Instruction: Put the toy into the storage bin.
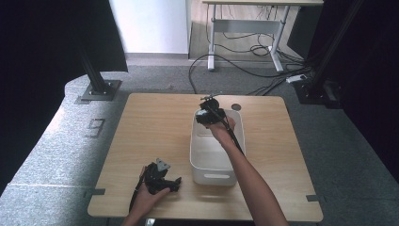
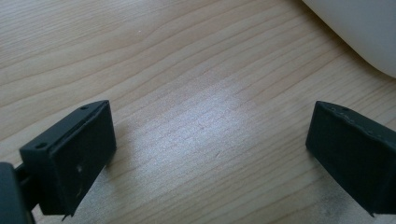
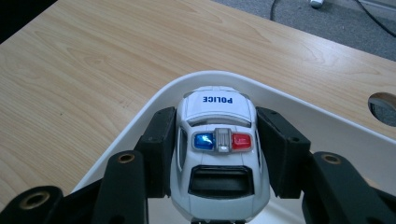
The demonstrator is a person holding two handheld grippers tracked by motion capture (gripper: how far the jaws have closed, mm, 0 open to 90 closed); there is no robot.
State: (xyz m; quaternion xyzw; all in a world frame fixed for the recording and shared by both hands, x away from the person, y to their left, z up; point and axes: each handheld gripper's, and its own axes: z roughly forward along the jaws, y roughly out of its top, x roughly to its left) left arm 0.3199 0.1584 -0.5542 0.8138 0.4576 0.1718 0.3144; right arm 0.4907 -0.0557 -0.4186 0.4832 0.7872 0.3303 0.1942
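A white toy police car (image 3: pixel 218 154) with blue and red roof lights sits between the jaws of my right gripper (image 3: pixel 217 149), which is shut on its sides. It hangs over the far end of a white rectangular tub (image 3: pixel 299 109). In the high view my right gripper (image 1: pixel 209 114) is above the tub's (image 1: pixel 212 177) far rim. My left gripper (image 1: pixel 162 178) rests low at the table's near edge, left of the tub. Its jaws stand wide open over bare wood, with nothing between the fingertips (image 2: pixel 74 154).
The wooden table (image 1: pixel 150 127) has a round cable hole (image 1: pixel 236 107) at its far side, just beyond the tub. A corner of the tub (image 2: pixel 359 28) lies close ahead of the left gripper. Beyond the table are a desk frame (image 1: pixel 244 26) and floor cables.
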